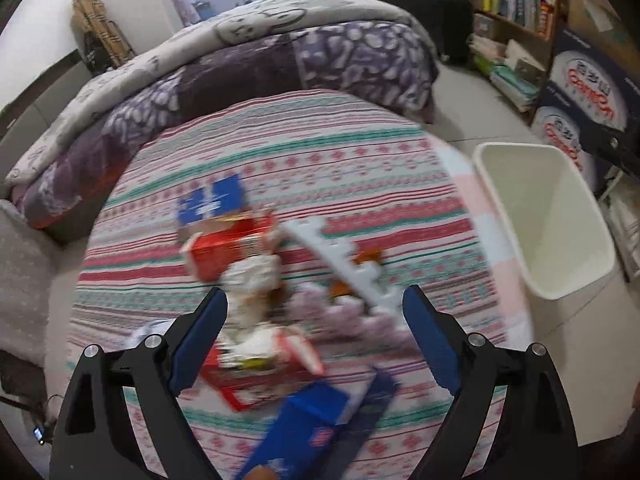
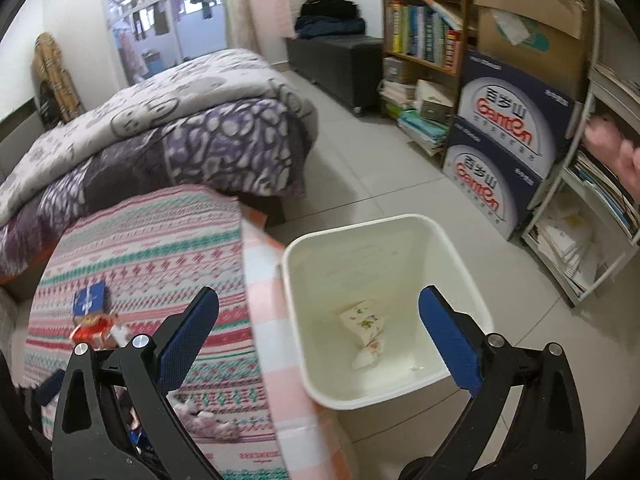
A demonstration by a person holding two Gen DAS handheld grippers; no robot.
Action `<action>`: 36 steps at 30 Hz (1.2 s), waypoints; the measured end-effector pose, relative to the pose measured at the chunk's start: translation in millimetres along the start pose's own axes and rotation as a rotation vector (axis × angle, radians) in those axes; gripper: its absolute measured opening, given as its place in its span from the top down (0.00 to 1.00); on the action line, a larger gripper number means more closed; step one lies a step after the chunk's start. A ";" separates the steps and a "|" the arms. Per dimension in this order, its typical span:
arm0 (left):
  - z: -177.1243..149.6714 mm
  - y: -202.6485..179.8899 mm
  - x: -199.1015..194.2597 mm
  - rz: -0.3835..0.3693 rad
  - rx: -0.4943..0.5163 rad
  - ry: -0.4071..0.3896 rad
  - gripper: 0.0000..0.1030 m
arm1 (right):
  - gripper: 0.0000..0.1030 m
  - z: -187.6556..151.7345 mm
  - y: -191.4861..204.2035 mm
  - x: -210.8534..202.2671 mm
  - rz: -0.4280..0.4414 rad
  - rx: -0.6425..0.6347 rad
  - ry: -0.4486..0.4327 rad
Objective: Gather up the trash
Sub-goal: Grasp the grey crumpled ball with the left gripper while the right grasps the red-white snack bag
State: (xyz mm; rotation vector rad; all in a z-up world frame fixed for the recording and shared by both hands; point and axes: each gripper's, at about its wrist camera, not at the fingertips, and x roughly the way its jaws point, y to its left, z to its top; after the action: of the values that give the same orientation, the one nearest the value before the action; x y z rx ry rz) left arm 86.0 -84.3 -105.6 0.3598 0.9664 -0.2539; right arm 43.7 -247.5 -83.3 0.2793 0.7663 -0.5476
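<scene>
White bin (image 2: 384, 320) held one crumpled wrapper (image 2: 366, 330).
Both the left gripper (image 1: 316, 320) and right gripper (image 2: 318, 320) gaped empty; boxes (image 1: 224, 248) littered the bedspread (image 1: 360, 160) near its edge.

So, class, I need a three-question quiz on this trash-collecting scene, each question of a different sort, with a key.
1. True or false: the white bin stands on the bed.
2. What lies inside the bin? A) a crumpled printed paper wrapper B) a blue carton C) nothing
3. Fill in: the right tongs hang over the bin, open and ____.

Key: 1. false, it stands on the floor beside the striped bedspread. 2. A. 3. empty.
</scene>
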 end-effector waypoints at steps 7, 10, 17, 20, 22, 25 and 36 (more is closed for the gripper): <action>-4.3 69.7 7.7 0.026 -0.172 0.070 0.16 | 0.07 -7.6 26.9 2.8 0.038 -0.046 0.025; -12.1 107.0 14.3 0.006 -0.316 0.120 0.16 | 0.07 -9.7 34.1 3.9 0.050 -0.055 0.034; -50.6 179.7 48.2 -0.158 -0.818 0.273 0.16 | 0.07 -16.9 54.2 2.8 0.112 -0.101 0.047; -69.3 195.4 64.3 -0.201 -0.996 0.323 0.17 | 0.07 -22.0 65.7 2.0 0.122 -0.158 0.045; -77.3 198.9 72.0 -0.209 -1.076 0.339 0.17 | 0.07 -25.4 72.4 2.6 0.123 -0.191 0.048; -78.0 196.7 79.3 -0.211 -1.110 0.349 0.21 | 0.07 -28.8 80.2 4.2 0.139 -0.222 0.054; -54.9 203.5 64.2 -0.122 -0.957 0.240 0.47 | 0.07 -52.5 130.6 -0.7 0.313 -0.417 0.108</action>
State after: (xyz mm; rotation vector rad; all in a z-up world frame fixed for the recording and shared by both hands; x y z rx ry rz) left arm 154.4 120.5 -150.2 -0.5584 1.2333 0.1615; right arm 86.4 -116.8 -113.6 0.0385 0.9010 -0.0709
